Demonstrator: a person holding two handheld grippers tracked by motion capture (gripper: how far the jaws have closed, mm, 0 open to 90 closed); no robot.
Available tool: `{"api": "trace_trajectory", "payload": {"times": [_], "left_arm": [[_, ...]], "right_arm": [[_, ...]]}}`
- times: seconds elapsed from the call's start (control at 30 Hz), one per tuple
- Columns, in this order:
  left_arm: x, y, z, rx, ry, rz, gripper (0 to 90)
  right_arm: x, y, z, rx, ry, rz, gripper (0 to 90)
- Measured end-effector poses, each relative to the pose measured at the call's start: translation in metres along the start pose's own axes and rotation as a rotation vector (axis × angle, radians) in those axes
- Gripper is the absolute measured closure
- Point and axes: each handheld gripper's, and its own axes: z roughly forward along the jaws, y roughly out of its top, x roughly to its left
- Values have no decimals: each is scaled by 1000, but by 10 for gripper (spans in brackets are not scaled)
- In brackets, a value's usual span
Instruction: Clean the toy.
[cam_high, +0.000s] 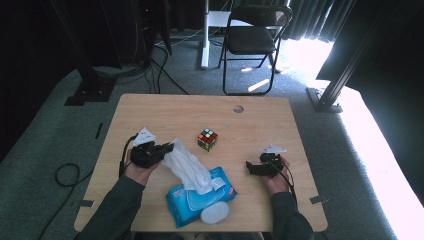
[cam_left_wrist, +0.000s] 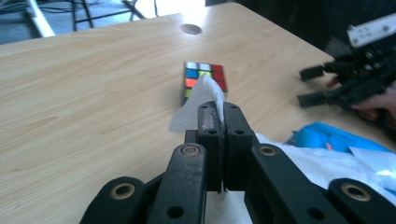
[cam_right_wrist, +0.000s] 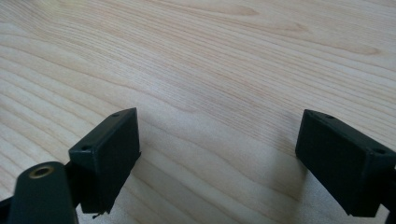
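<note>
From my high view I see a light wooden table (cam_high: 165, 112) with rounded corners and a small round hole (cam_high: 238, 108) near its far edge. It stands on a grey-green carpet floor (cam_high: 45, 145). Behind the table there is a black folding chair (cam_high: 252, 40), and beside it a white post (cam_high: 205, 35), maybe the leg of another desk. Dark curtains (cam_high: 310, 17) close the back of the room. Strong daylight (cam_high: 305, 55) falls on the floor at the right side and bleaches it almost white. Black metal stands (cam_high: 87, 80) rise at the left and at the right, and black cables (cam_high: 65, 175) lie on the carpet.
</note>
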Motion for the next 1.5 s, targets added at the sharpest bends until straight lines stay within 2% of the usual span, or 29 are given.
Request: {"api": "trace_trajectory", "payload": {"times": [0.33, 0.47, 0.53, 0.6, 0.73, 0.83, 0.87, 0.9, 0.93, 0.97, 1.07, 1.17, 1.33, 1.4, 1.5], "left_arm": [[19, 2, -5, -19, 68, -30, 882], [21, 0, -1, -6, 78, -27, 881], [18, -8, 11, 44, 93, 1, 881], [18, -14, 19, 77, 82, 3, 881], [12, -28, 36, 155, 67, 55, 861], [10, -38, 49, 214, 44, 72, 834], [10, -38, 49, 214, 44, 72, 820], [8, -41, 54, 235, 38, 81, 820], [4, -47, 60, 257, 24, 103, 749], [3, -48, 62, 263, 20, 107, 712], [2, -53, 69, 291, 35, 107, 542], [3, -57, 72, 286, 55, 104, 401], [6, -62, 79, 294, 71, 87, 310], [7, -67, 86, 318, 79, 81, 290], [8, -69, 89, 324, 97, 82, 265]], "right_arm": [[0, 0, 0, 0, 0, 0, 134], [0, 0, 0, 0, 0, 0, 134], [0, 0, 0, 0, 0, 0, 133], [0, 0, 0, 0, 0, 0, 133], [0, 0, 0, 0, 0, 0, 134], [0, 0, 0, -1, 0, -1, 133], [0, 0, 0, -1, 0, -1, 133], [0, 0, 0, 0, 0, 0, 133], [0, 0, 0, 0, 0, 0, 134], [0, 0, 0, -1, 0, 0, 133], [0, 0, 0, 0, 0, -1, 134], [0, 0, 0, 0, 0, -1, 133], [0, 0, 0, 0, 0, -1, 134], [0, 0, 0, 0, 0, -1, 133], [0, 0, 0, 0, 0, -1, 134]]}}
